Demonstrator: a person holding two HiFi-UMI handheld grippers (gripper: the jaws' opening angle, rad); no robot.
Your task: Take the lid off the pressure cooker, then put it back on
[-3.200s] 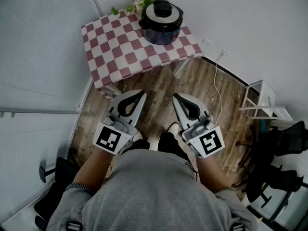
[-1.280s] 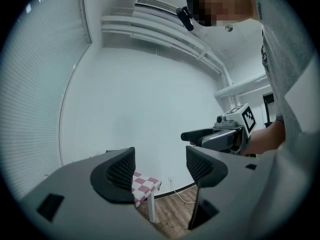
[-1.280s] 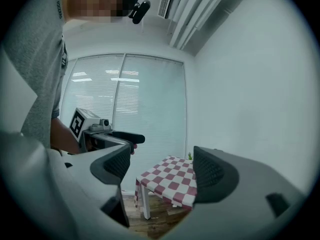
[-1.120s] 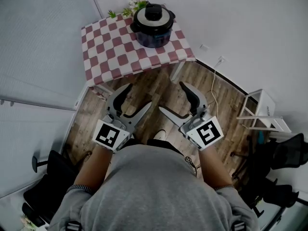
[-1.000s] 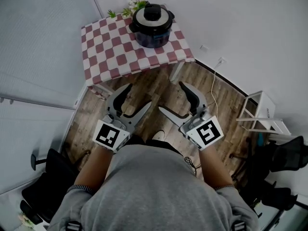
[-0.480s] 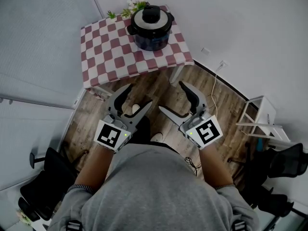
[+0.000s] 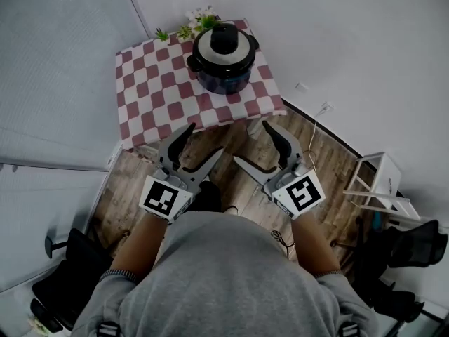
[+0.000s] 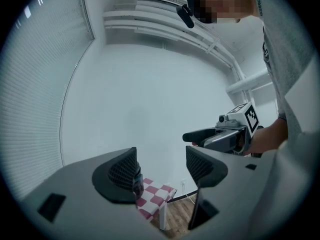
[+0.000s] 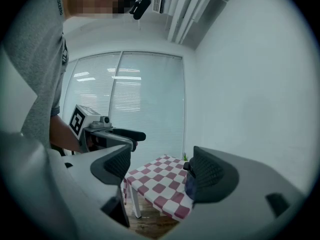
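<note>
Closer now: the table (image 7: 151, 83) w/ checked cloth sits lower in the head view than half a sec ago, its near edge just ahead of both sets of jaw tips. On the table's far-right part stands the pressure cooker (image 7: 223, 69), lid (image 7: 224, 44) on, black knob up, w/ a small plant (image 7: 196, 18) just behind. L gripper (image 7: 203, 140) has its jaws wide apart w/ nothing btwn them; its own view shows only wall & a table corner thru the gap. R gripper (image 7: 252, 144) is the same: jaws wide, empty, w/ cloth & a bit of the cooker showing past one jaw. Both hang side by side over the wooden floor (image 7: 242, 188) — well apart from the cooker.
</note>
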